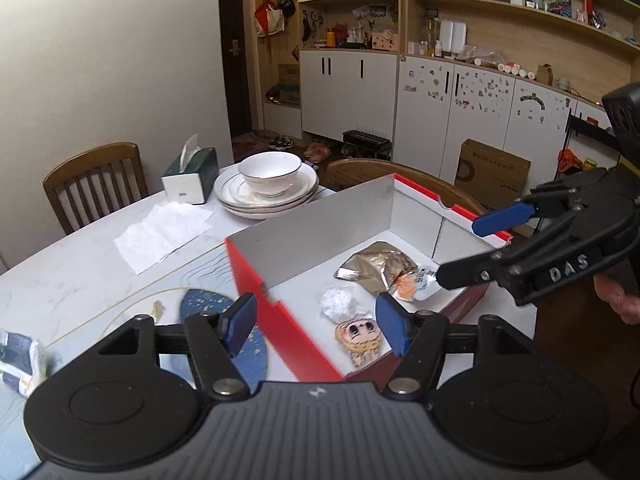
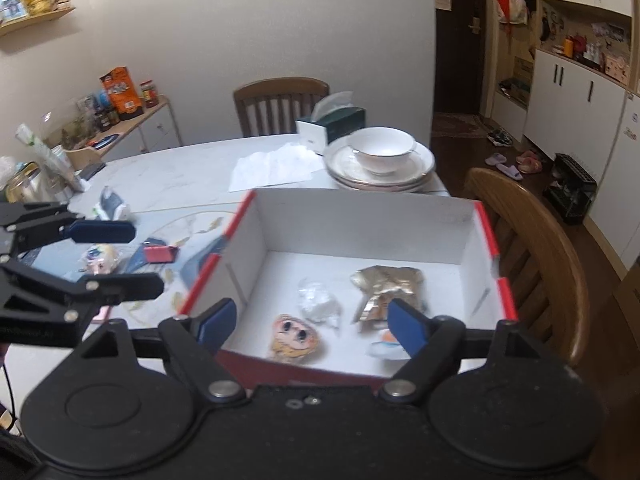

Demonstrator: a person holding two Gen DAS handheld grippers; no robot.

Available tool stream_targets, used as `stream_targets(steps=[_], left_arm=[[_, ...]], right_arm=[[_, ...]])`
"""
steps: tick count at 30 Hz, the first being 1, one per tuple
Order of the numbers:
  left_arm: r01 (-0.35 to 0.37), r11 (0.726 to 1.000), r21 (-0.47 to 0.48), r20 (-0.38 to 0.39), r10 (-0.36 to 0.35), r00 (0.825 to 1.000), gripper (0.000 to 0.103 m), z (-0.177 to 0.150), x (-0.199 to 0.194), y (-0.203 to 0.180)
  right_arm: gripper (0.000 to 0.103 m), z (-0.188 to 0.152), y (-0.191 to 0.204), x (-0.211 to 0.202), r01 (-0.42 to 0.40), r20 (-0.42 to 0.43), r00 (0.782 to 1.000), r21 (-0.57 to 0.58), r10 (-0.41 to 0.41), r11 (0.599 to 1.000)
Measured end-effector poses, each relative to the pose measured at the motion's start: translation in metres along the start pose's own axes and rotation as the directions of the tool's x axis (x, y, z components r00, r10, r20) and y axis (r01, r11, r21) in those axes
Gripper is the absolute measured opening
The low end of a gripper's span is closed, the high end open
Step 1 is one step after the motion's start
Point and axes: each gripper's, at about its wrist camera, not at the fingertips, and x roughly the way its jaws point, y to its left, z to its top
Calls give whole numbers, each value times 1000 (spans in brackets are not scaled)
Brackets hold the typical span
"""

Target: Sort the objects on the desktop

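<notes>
Right wrist view: both right gripper and left gripper wide, empty, beside red box (four items inside); judged between picks, next fetch keychain left of box

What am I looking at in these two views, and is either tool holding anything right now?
Each picture comes from a camera on a handheld gripper, looking forward along its two blue-padded fingers; a person carries one in each hand.

In the left view, the left gripper is at the bottom and the right gripper reaches in from the right. The right view shows the right gripper's own fingers low down and the left gripper at the left edge. Both are open and empty.

Below them sits a red-edged box on the pale table. Inside lie a gold foil packet, a crumpled white wad, a cartoon-face charm and a small white packet. Behind are stacked plates with a bowl and a tissue box.
</notes>
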Motion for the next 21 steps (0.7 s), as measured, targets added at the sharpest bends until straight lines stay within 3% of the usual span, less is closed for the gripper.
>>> stream_targets(steps=[3,10,12,21], left_arm=[[-2,1000,-15,6,2,1000,81,-9,-9,15],[-26,999,-38,11,26,1000,90,-31,-34,58],[-46,998,-41,24,47,999,103,-37,-44,72],[-96,988,-120,0,96,995,103,-72,-77,139]], right_arm=[[89,-1,21,-1,-12,11,1000,-20,13,1000],[96,-1,80,10,-29,13,999,-52,29,998],[96,-1,95,15,-36,6,999,-47,36,998],[96,-2,162,41,-69,-12,998,-32,69,997]])
